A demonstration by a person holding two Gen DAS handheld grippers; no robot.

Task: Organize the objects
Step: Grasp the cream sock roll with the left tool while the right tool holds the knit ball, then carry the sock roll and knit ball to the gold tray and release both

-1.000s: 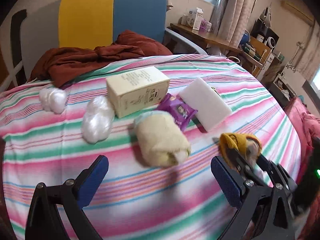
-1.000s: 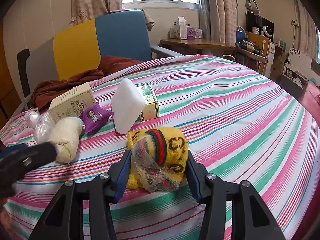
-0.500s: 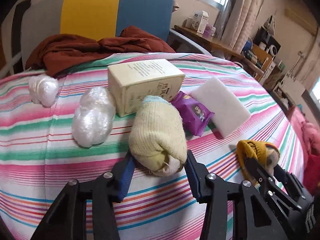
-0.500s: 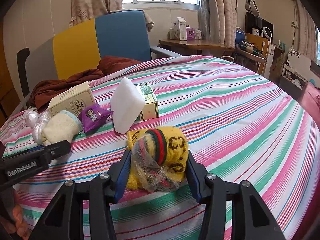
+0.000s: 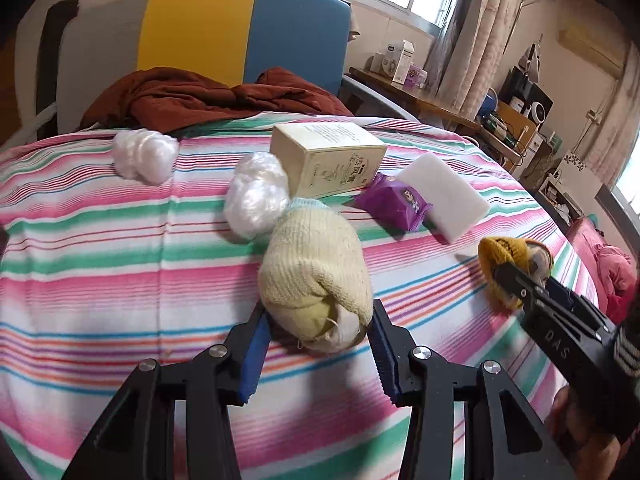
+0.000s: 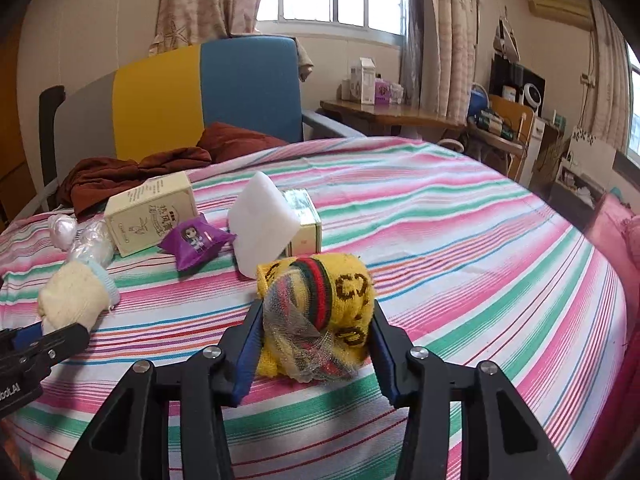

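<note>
My left gripper is shut on a rolled cream sock, which also shows in the right wrist view. My right gripper is shut on a rolled yellow sock with a red and green band; it also shows in the left wrist view. Both socks are at the near side of the striped tablecloth.
Behind the socks lie two white plastic bundles, a cream box, a purple snack packet, a white sponge and a small green box. A brown cloth lies on the chair at the back.
My left gripper moved forward and closed on the cream sock, then shifted it slightly toward me. My right gripper has kept still, holding the yellow sock.
</note>
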